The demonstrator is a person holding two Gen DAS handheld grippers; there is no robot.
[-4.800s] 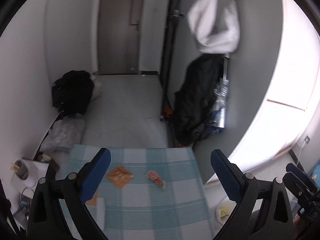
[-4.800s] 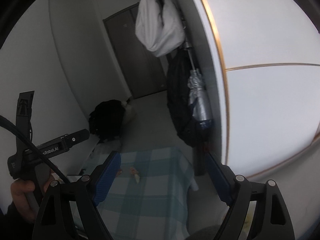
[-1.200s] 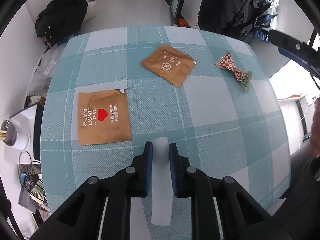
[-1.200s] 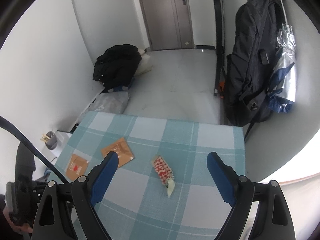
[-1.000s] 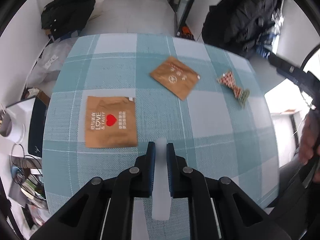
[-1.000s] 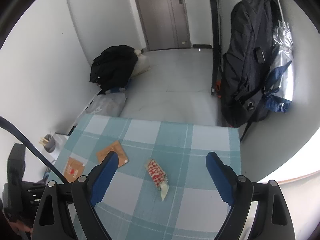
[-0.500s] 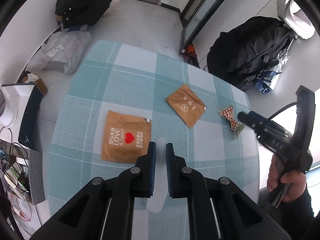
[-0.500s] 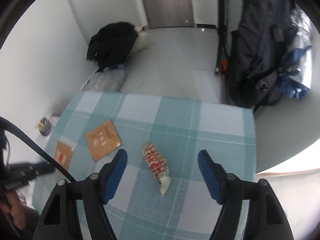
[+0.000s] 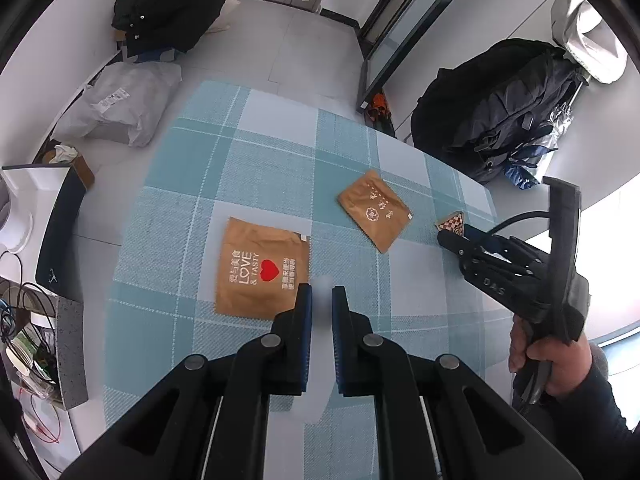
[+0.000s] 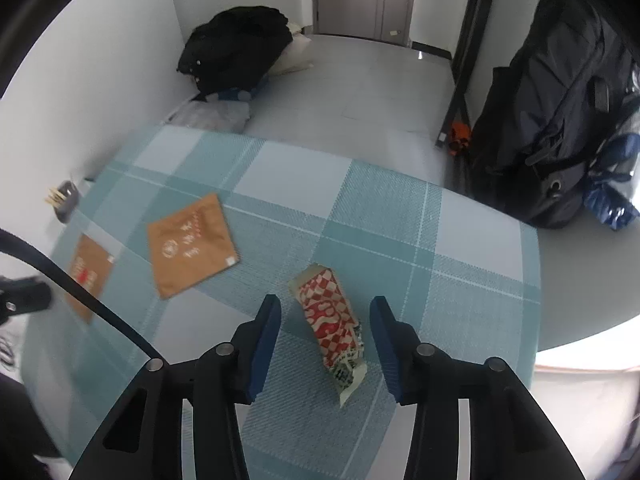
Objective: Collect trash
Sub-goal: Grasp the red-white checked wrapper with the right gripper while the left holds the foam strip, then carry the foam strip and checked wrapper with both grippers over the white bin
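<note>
- Table (image 9: pixel 192 168), checked teal cloth: three pieces of trash lie flat on it.
- Large brown packet (image 9: pixel 262 266) with a red heart, left of centre, just ahead of the left gripper (image 9: pixel 319 300).
- Left gripper: jaws closed on a pale translucent strip (image 9: pixel 320 360), blurred; what it is cannot be told.
- Small brown packet (image 9: pixel 374 210), right of centre, apart from the large one.
- Red-and-white checked wrapper (image 10: pixel 330 318), near the right edge.
- Right gripper (image 10: pixel 325 322): jaws closing, the wrapper between them, pads not touching it.
</note>
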